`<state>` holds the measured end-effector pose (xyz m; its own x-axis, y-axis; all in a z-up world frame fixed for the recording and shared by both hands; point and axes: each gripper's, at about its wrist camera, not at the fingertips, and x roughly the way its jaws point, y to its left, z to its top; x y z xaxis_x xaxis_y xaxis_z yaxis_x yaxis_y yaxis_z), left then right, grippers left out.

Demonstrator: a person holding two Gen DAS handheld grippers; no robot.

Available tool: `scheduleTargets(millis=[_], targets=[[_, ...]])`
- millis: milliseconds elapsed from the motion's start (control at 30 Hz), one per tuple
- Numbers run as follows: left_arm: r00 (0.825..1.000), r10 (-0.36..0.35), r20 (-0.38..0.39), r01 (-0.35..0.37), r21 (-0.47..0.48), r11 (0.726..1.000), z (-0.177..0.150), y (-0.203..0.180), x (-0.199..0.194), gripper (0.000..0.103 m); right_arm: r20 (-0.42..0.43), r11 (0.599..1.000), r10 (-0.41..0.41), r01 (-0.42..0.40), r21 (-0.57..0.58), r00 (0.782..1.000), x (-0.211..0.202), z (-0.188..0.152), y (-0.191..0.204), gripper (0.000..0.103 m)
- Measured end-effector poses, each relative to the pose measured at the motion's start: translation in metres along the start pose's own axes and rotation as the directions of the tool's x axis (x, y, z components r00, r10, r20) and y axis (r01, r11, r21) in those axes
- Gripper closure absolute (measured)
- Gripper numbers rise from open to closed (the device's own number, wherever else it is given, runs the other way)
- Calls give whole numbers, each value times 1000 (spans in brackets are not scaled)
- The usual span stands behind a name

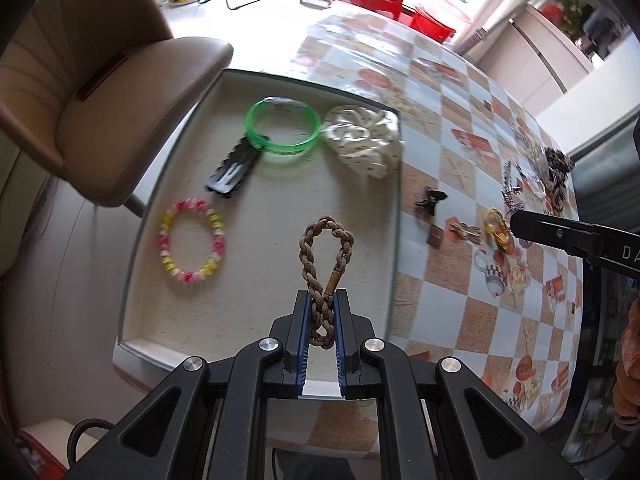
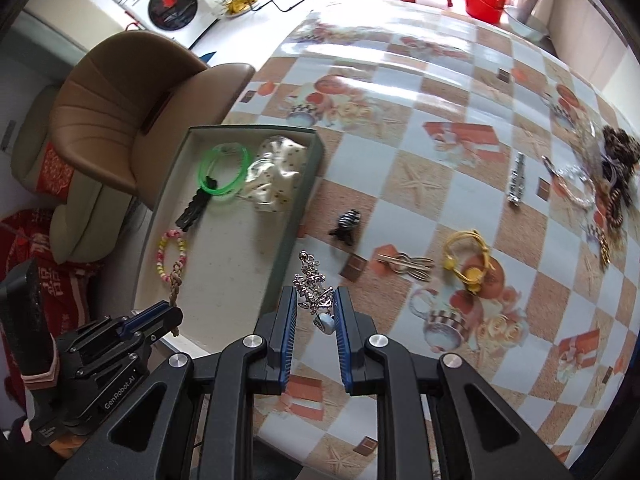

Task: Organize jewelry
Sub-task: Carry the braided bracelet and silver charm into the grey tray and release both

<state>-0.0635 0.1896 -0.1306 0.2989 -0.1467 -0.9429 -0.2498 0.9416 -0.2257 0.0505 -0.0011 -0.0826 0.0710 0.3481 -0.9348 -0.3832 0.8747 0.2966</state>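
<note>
A table (image 2: 420, 168) under a checked cloth printed with teacups and starfish fills both views, with a tan chair (image 1: 100, 92) drawn up at its far-left edge. On the table's left part sits a shallow tray (image 1: 264, 264) with a pale floor, its long axis running away from the cameras. In the tray lie a cream hair scrunchie (image 1: 362, 140), a green bangle (image 1: 284, 130) just beside it, a black hair clip (image 1: 232, 170) whose end touches the bangle, and a pink-and-yellow bead bracelet (image 1: 192, 240) nearer the front.

The left gripper (image 1: 323, 312) is over the tray, its blue pads pinching a brown braided cord bracelet (image 1: 326, 256). The bracelet is squeezed into a narrow loop – its long axis runs straight out along the fingers, rounded end pointing away, brass clasp just beyond the right fingertip. The right gripper (image 2: 316, 304) is over the cloth just beside the tray's right wall, its pads clamped on a bunched silver chain (image 2: 314, 284) with a pale blue charm; the chain's loose end points forward.

Only the right wrist view shows the left gripper from the side, the cord standing out beyond its tip, and much more of the table – a yellow cord bracelet (image 2: 470, 260), a striped black clip (image 2: 347, 222), metal hair slides (image 2: 406, 264), a silver link bracelet (image 2: 516, 178) and a tangled pile (image 2: 600, 176) at the far right. The left wrist view alone shows the cord's braid and clasp clearly.
</note>
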Motion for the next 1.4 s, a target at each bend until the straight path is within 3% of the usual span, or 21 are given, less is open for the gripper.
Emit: scheduleTargets(millis=[200,800,1067,1267,1333,1400], targets=[[1000,-4,-7,4,-57,998,-4,26,3,89,-31,998,27,-29,-52,999,21,11,30,83],[994,84,-74,-93,-130,987,-11,69,47,89,-152,988,79,-98,-121,985,114,55,93,83],[984,153,-96,-163,-114,980,-15,70,59,89,-196,987,37,-66,-145,980,156,62,113,82],[975,193,-107,-203,-88,975,-17,66,61,88,-198,987,20,-52,-154,980,160,58,115,81],[973,205,-108,-214,-79,974,-16,63,59,88,-206,986,24,-57,-155,978,162,59,117,79],[970,216,-108,-224,-73,972,-16,61,58,88,-213,987,33,-66,-148,977,164,58,121,64]])
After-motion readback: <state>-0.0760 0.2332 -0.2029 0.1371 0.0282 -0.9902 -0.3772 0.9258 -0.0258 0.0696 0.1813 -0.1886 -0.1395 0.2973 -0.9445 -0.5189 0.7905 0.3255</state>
